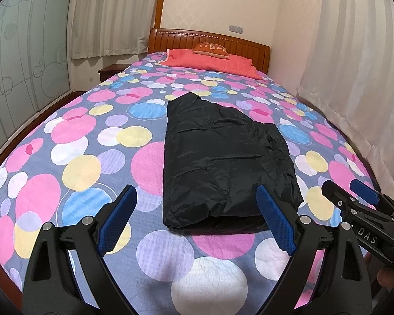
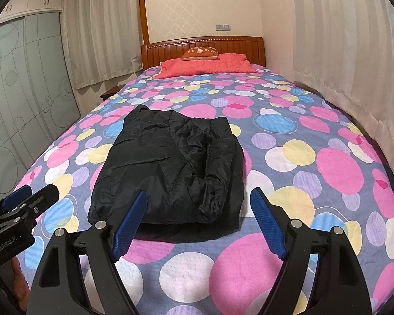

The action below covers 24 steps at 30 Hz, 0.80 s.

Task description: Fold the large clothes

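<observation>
A black padded jacket (image 1: 223,157) lies folded into a narrow bundle on the dotted bedspread (image 1: 78,144); in the right wrist view the jacket (image 2: 170,168) sits left of centre. My left gripper (image 1: 197,194) hovers open over the bundle's near left corner, nothing between its blue pads. My right gripper (image 2: 199,197) is open too, above the bundle's near right corner, holding nothing. Each gripper shows at the edge of the other's view: the right gripper (image 1: 354,191) at the right, the left gripper (image 2: 31,197) at the left.
The bed (image 2: 315,144) runs away from me to a wooden headboard (image 2: 202,46) with a red pillow (image 2: 207,65) and a small orange cushion (image 2: 201,52). Curtains (image 2: 354,52) hang along the right side; a frosted glass wardrobe (image 2: 18,105) stands on the left.
</observation>
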{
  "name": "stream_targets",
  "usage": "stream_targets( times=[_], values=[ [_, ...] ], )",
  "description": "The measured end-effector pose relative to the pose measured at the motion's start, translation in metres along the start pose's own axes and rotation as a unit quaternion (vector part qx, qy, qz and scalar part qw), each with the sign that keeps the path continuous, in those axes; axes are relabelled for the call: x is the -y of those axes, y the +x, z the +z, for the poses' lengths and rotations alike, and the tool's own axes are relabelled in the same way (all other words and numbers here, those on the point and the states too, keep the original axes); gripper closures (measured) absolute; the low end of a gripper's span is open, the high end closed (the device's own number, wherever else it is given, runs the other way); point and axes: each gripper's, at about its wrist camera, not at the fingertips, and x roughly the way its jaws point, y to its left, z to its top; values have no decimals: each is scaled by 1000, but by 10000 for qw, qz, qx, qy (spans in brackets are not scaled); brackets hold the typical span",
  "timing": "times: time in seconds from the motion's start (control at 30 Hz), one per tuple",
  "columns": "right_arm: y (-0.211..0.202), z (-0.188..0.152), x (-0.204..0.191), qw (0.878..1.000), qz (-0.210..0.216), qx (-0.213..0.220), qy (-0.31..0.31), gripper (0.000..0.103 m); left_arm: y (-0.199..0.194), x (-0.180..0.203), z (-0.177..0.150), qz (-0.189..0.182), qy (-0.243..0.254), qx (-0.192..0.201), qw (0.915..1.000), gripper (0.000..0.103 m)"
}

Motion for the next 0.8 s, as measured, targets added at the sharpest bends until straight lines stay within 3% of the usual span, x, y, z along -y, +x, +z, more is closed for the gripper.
stream_targets(
  times=[0.8],
  values=[
    [-1, 0, -4, 10000, -3, 18, -5, 23, -1, -1, 1, -11, 19, 0, 10000, 11]
  ],
)
